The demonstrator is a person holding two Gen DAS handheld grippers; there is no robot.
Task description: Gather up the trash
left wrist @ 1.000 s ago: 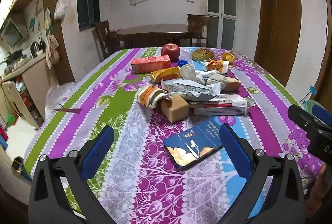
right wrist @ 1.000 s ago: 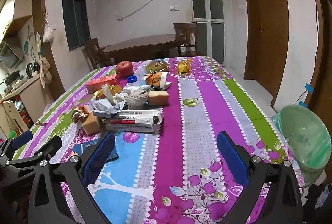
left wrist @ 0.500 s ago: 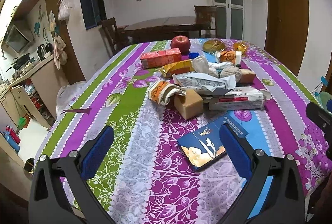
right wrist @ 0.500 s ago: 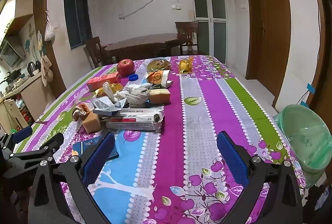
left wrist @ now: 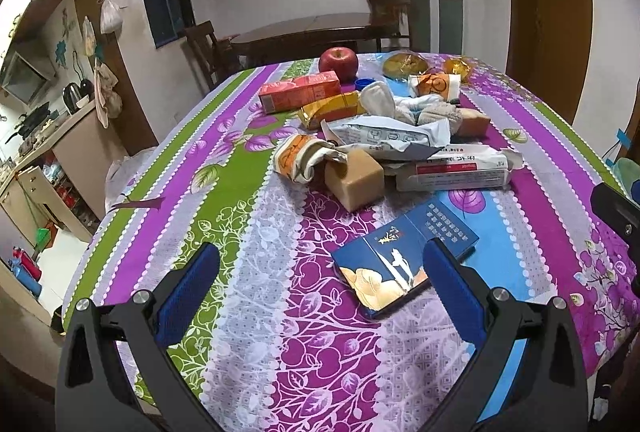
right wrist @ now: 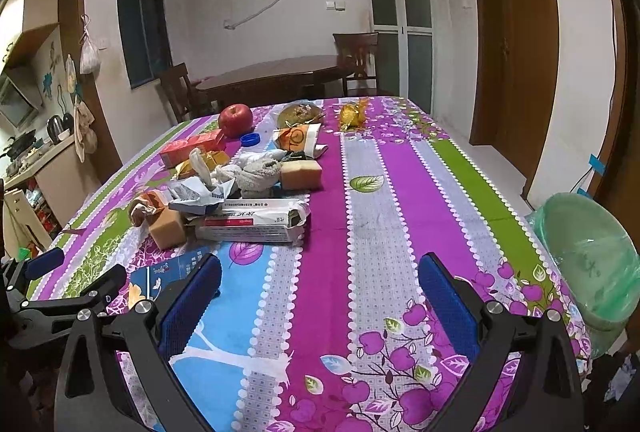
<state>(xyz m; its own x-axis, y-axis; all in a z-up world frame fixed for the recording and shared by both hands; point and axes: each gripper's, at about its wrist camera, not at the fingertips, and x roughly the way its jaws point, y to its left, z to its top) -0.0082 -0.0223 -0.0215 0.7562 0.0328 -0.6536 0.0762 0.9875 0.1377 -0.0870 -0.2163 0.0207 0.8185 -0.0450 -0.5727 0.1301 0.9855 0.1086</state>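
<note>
A heap of trash lies mid-table on the flowered cloth (left wrist: 248,272): a flat blue box (left wrist: 404,260), a beige block (left wrist: 354,178), a long white-and-red package (left wrist: 452,172), crumpled white wrappers (left wrist: 388,136), an orange-white wrapper (left wrist: 298,156) and a red carton (left wrist: 300,94). My left gripper (left wrist: 320,272) hovers open over the near cloth, its right finger beside the blue box. My right gripper (right wrist: 320,272) is open over bare cloth, right of the long package (right wrist: 252,220). A green-bagged bin (right wrist: 588,264) stands off the table's right edge.
A red apple (left wrist: 338,60), a blue cap (right wrist: 250,139) and gold-wrapped items (right wrist: 352,114) sit at the far end. Beyond are a dark wooden table (right wrist: 276,76) and chairs. The left gripper (right wrist: 60,292) shows low left in the right wrist view.
The left gripper has drifted left and tipped slightly, so the blue box and the heap sit further right in its view. The right gripper has barely moved. Both stay open.
</note>
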